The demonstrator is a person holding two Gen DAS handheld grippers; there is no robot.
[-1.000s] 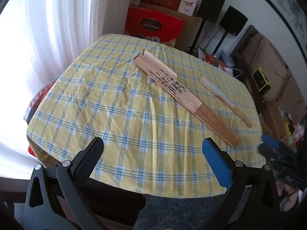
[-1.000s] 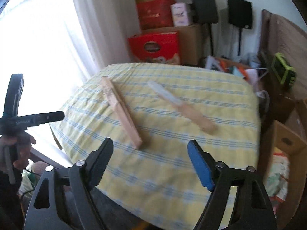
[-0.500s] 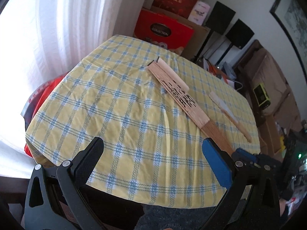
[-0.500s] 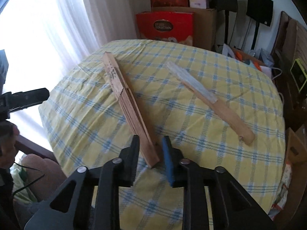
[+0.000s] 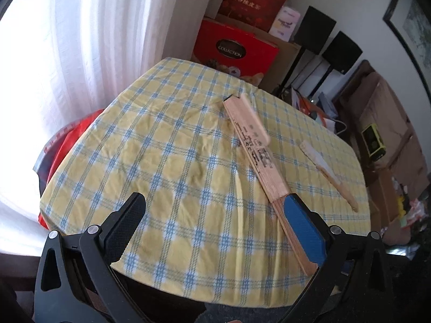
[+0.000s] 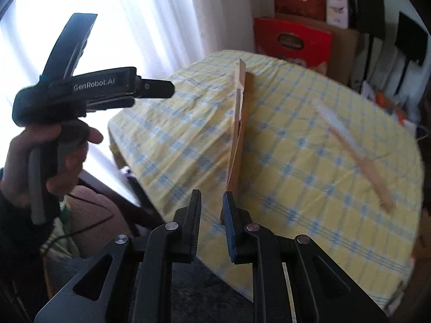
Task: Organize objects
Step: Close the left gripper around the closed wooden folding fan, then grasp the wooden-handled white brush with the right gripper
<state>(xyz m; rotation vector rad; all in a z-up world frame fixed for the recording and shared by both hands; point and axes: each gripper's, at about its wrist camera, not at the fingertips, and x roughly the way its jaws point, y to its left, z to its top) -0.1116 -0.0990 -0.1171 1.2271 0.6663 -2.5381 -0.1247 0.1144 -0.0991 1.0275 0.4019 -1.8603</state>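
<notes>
A large folded wooden fan shows over the yellow checked tablecloth. In the right wrist view the large fan stands on edge, lifted off the cloth, its near end beside the blue pad of my right gripper. The jaws are narrow with a small gap; whether they pinch the fan is unclear. A smaller fan with a white top lies to the right; it also shows blurred in the right wrist view. My left gripper is open and empty above the table's near edge.
Red gift boxes and cardboard cartons stand behind the table. White curtains hang at the left. Black speakers and clutter fill the right side. The left hand-held gripper's body shows at the left of the right wrist view.
My right gripper closed in on the large fan's near end, then raised and turned it on edge. The left gripper drifted a little and stayed open.
</notes>
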